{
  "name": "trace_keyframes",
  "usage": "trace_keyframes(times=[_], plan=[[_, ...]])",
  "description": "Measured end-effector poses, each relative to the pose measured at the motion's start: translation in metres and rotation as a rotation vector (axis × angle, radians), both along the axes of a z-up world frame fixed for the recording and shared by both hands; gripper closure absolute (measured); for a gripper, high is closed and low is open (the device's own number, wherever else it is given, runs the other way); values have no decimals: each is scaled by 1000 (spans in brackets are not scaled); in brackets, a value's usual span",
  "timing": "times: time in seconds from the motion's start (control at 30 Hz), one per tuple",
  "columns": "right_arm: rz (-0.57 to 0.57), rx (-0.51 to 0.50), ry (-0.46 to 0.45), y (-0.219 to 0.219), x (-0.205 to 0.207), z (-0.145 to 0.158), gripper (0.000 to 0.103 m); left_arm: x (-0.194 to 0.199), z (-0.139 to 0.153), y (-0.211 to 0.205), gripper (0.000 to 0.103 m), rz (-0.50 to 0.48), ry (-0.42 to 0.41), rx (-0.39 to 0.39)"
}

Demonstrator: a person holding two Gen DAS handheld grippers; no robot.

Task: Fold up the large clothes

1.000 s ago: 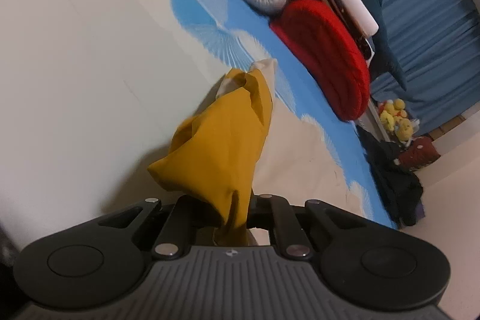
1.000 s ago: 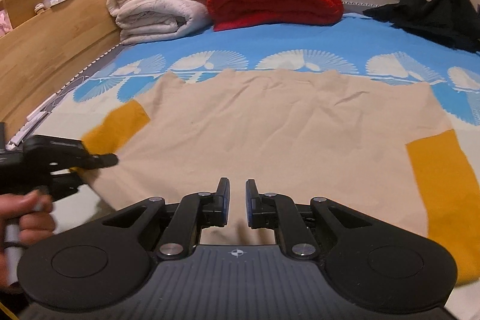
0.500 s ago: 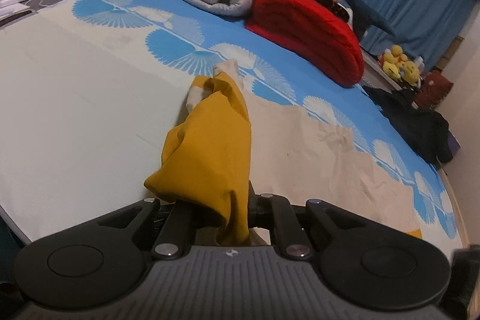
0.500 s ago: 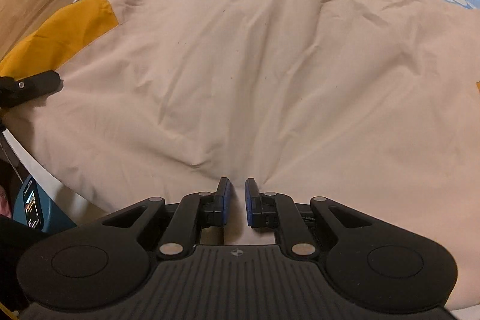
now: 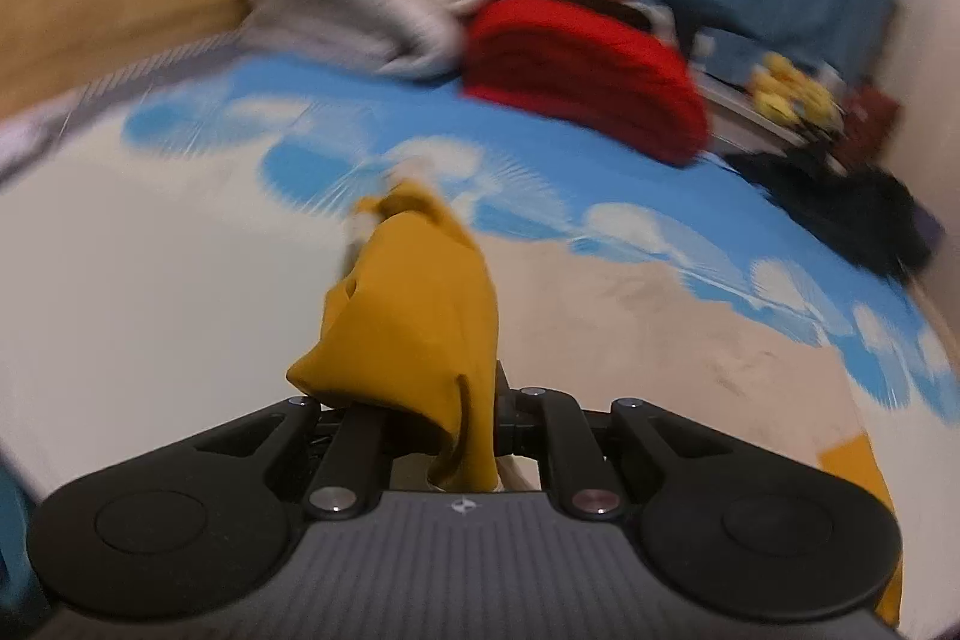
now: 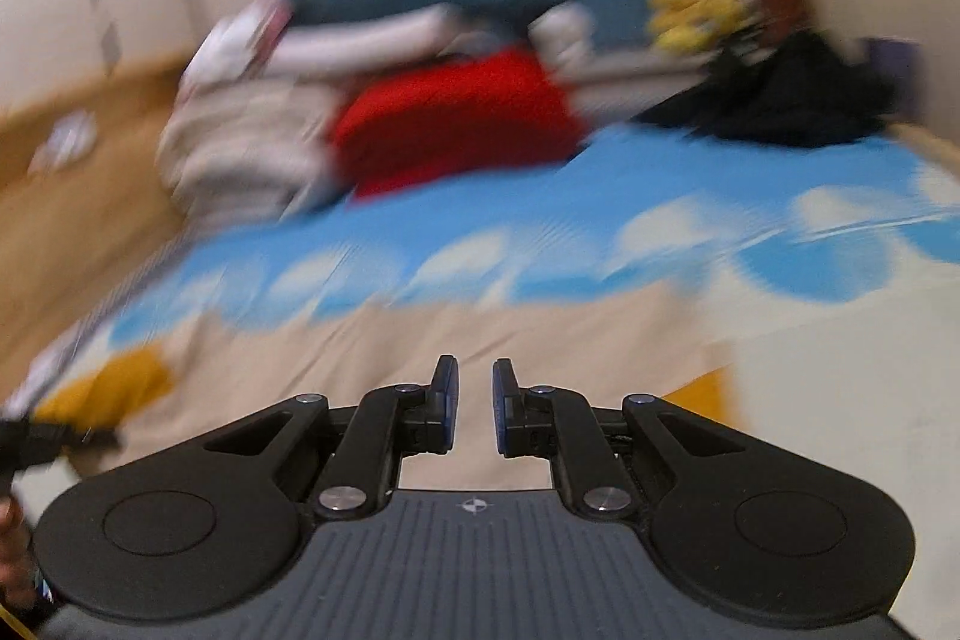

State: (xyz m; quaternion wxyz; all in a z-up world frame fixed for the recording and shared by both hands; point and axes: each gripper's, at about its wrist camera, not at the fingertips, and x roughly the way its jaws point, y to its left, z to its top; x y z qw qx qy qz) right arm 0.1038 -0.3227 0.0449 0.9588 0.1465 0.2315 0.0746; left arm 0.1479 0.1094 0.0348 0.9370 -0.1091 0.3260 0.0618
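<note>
Clamping bunched mustard sleeve (image 5: 414,316) (soft cotton), left tool (image 5: 438,400); right tool (image 6: 471,400) parted, empty.

Left gripper (image 5: 444,418): matt black plastic, ribbed grey base, shiny metal pivot pins. Mustard sleeve (image 5: 414,316): soft matt cloth, creased. Beige garment (image 6: 384,346), lower centre: smooth matt cloth. Red blanket (image 5: 576,70), upper right: nubbly cloth. Headboard (image 6: 72,196), left: wood.
</note>
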Motion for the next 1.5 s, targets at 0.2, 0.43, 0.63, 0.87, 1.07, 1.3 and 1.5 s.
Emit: trace_keyframes(times=[0.2, 0.43, 0.63, 0.87, 1.07, 1.3, 1.5], plan=[[-149, -34, -66, -122, -12, -6, 85, -2, 56, -142, 91, -255, -149, 218], [-238, -8, -88, -171, -29, -14, 82, -28, 24, -342, 91, -607, -149, 347], [-190, 95, -57, -185, -14, -22, 74, -12, -57, -406, 63, -924, 212, 126], [-23, 207, 147, -166, 12, -45, 58, -9, -12, -280, 43, -793, 71, -2], [97, 63, 430, -117, 36, -79, 55, 20, -4, -203, 26, -697, 75, 157], [116, 25, 353, -100, 13, -69, 101, 24, -33, -175, 20, -574, 102, 44], [45, 112, 270, -126, -16, -49, 102, 28, -32, -192, 18, -643, 49, 16]])
